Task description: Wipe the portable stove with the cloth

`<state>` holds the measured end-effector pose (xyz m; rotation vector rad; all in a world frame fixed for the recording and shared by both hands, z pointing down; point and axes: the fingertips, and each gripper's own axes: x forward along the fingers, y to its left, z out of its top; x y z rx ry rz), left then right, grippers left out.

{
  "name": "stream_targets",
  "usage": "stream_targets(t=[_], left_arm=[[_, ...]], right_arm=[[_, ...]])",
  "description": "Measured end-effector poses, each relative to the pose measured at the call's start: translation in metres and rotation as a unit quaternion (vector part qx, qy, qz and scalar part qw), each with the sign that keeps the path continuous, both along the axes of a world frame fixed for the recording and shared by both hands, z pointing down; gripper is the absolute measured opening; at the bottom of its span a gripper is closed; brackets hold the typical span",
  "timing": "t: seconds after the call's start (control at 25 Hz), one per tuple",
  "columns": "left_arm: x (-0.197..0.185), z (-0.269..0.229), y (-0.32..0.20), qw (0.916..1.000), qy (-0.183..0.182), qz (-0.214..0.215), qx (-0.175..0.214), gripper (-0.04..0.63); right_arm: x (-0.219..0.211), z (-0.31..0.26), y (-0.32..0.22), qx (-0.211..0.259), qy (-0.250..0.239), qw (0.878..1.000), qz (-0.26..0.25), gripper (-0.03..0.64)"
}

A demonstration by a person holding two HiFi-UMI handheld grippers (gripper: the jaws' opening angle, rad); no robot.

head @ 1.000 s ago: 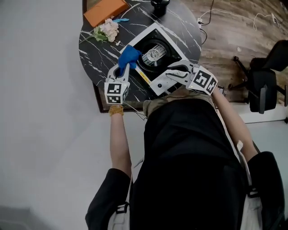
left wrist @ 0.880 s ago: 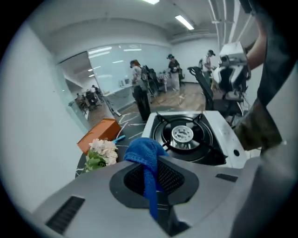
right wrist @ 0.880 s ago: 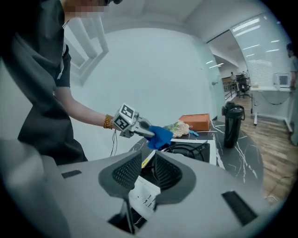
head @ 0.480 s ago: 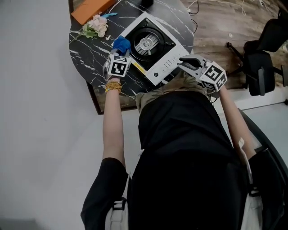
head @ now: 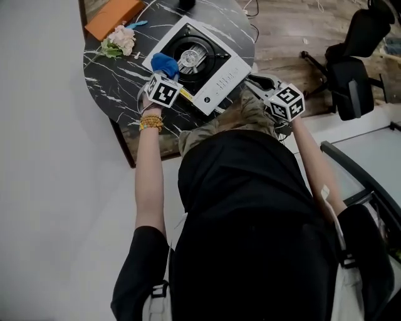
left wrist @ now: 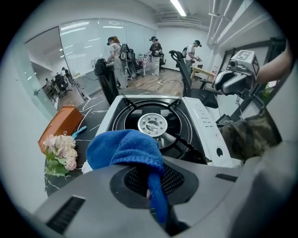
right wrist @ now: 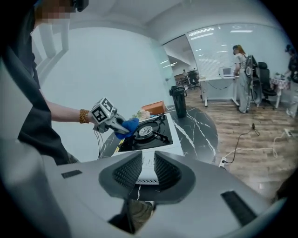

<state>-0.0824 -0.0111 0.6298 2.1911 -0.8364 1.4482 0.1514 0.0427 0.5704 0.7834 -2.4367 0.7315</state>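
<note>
The round black worktop with white marble veining point(head: 103, 75) sits higher and further left in the head view than a second ago. On it stands the white square portable stove with a black burner well point(head: 213, 75). The stove's near corner lies close to the worktop's near rim, and its right corner is close to the right rim. That leaves bare marble only to the stove's left, out to the wall-side edge. To the right, past the rim, there is open wooden floor point(head: 282, 25) as far as a black office chair point(head: 351, 69). A flat orange box point(head: 113, 17) and a small bunch of pale pink flowers point(head: 119, 41) lie at the far left, well apart from the stove. The left gripper point(left wrist: 153, 186) is clenched on the blue terry cloth point(head: 164, 63). A fold of the cloth is pinched between the jaws, and the rest is bunched ahead of them over the left side of the burner well. Earlier the cloth hung at the stove's left rim. The right gripper point(right wrist: 145, 172), which lay across the stove's front control strip a second ago, is now just off the stove's near right corner. Its jaws have just closed a little and stand a narrow gap apart, gripping nothing. The stove's front edge shows beyond the gap.
</note>
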Motion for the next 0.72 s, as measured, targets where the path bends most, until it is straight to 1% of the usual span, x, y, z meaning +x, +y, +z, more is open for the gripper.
stream_targets(t=[0.08,0.16,0.28,0.36,0.44,0.52,0.56,0.64,0.72], left_arm=[[0.009,0.001,0.010,0.9998,0.010,0.015,-0.012,0.027],[0.020,0.004,0.023,0.9989,0.013,0.040,-0.022,0.026],[0.032,0.007,0.040,0.9965,0.004,0.080,-0.025,0.026],[0.038,0.007,0.050,0.9946,-0.002,0.100,-0.025,0.026],[0.044,0.006,0.054,0.9938,-0.002,0.109,-0.024,0.026],[0.046,0.003,0.054,0.9935,0.000,0.112,-0.021,0.026],[0.047,0.003,0.055,0.9933,0.002,0.113,-0.023,0.026],[0.049,0.002,0.058,0.9927,0.005,0.117,-0.028,0.026],[0.050,0.002,0.064,0.9923,0.006,0.121,-0.027,0.026]], right_arm=[[0.002,0.002,0.000,-0.010,-0.004,1.000,0.026,0.072],[0.003,0.002,-0.003,-0.012,-0.006,0.999,0.043,0.069],[-0.001,0.003,-0.008,-0.009,-0.003,0.999,0.052,0.069],[0.001,0.009,-0.010,-0.010,0.015,0.998,0.058,0.069],[0.013,0.021,-0.015,-0.017,0.053,0.995,0.088,0.069],[0.028,0.035,-0.020,-0.022,0.091,0.987,0.130,0.069],[0.033,0.041,-0.020,-0.022,0.102,0.984,0.145,0.069],[0.035,0.049,-0.017,-0.026,0.108,0.981,0.158,0.069],[0.033,0.055,-0.013,-0.039,0.103,0.979,0.173,0.069]])
